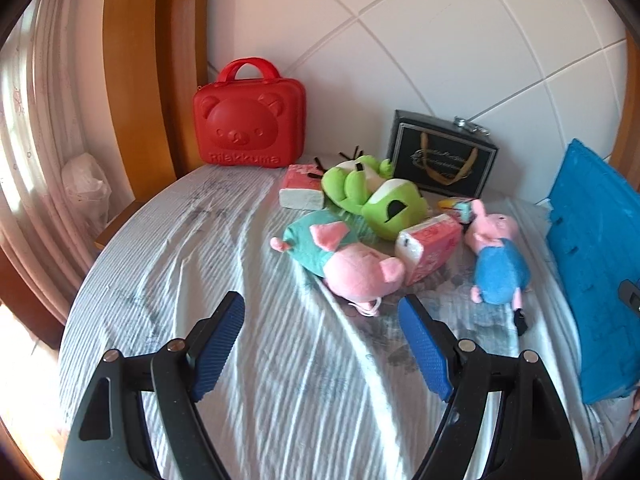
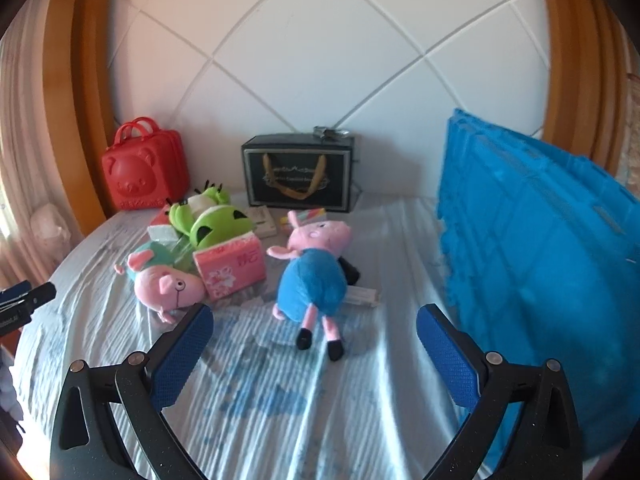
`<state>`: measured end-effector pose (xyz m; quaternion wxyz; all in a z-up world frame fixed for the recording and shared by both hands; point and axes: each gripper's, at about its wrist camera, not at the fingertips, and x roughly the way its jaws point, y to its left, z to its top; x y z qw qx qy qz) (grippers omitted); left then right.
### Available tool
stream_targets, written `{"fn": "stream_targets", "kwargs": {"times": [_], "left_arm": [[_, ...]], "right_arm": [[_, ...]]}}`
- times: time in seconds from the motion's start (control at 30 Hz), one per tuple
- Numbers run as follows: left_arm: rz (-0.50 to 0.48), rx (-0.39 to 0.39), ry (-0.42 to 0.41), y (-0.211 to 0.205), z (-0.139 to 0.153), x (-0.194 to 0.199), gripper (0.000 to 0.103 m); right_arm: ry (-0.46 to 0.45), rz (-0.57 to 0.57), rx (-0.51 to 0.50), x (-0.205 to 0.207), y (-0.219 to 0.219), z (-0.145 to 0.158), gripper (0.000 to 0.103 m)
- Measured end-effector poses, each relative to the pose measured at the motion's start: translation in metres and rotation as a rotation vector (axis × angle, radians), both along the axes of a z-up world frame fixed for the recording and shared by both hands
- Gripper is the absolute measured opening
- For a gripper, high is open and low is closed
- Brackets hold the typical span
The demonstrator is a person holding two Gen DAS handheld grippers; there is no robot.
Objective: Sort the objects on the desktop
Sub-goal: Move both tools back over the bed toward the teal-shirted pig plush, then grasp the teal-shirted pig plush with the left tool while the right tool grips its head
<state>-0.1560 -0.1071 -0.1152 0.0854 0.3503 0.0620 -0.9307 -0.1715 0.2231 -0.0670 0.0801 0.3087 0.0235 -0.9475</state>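
On the striped sheet lie a pink pig plush in teal point(image 1: 344, 260) point(image 2: 160, 280), a pink pig plush in blue point(image 1: 496, 256) point(image 2: 316, 268), a green frog plush point(image 1: 372, 196) point(image 2: 212, 220), and two pink tissue packs point(image 1: 430, 250) point(image 2: 230, 266) point(image 1: 302, 188). My left gripper point(image 1: 322, 312) is open and empty, just short of the teal pig. My right gripper point(image 2: 316, 320) is open and empty, with the blue pig's legs between its fingertips' line.
A red bear case point(image 1: 250, 120) point(image 2: 144, 168) and a black gift bag point(image 1: 444, 158) point(image 2: 298, 172) stand against the white padded headboard. A blue crate point(image 2: 536, 264) point(image 1: 592, 264) stands at the right. A small box point(image 2: 262, 220) lies behind the plushes.
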Motion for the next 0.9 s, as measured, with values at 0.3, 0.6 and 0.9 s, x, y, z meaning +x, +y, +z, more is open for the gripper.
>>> {"fn": "stream_targets", "kwargs": {"times": [0.3, 0.6, 0.9], "left_arm": [[-0.012, -0.011, -0.094, -0.041, -0.021, -0.044, 0.079], [-0.252, -0.062, -0.125, -0.094, -0.033, -0.124, 0.079], [-0.556, -0.115, -0.190, -0.114, -0.082, -0.177, 0.079]], "right_arm": [[-0.089, 0.100, 0.007, -0.044, -0.053, -0.029, 0.103], [-0.230, -0.065, -0.083, -0.070, -0.112, -0.054, 0.103], [-0.353, -0.163, -0.143, -0.096, -0.205, -0.095, 0.103]]}}
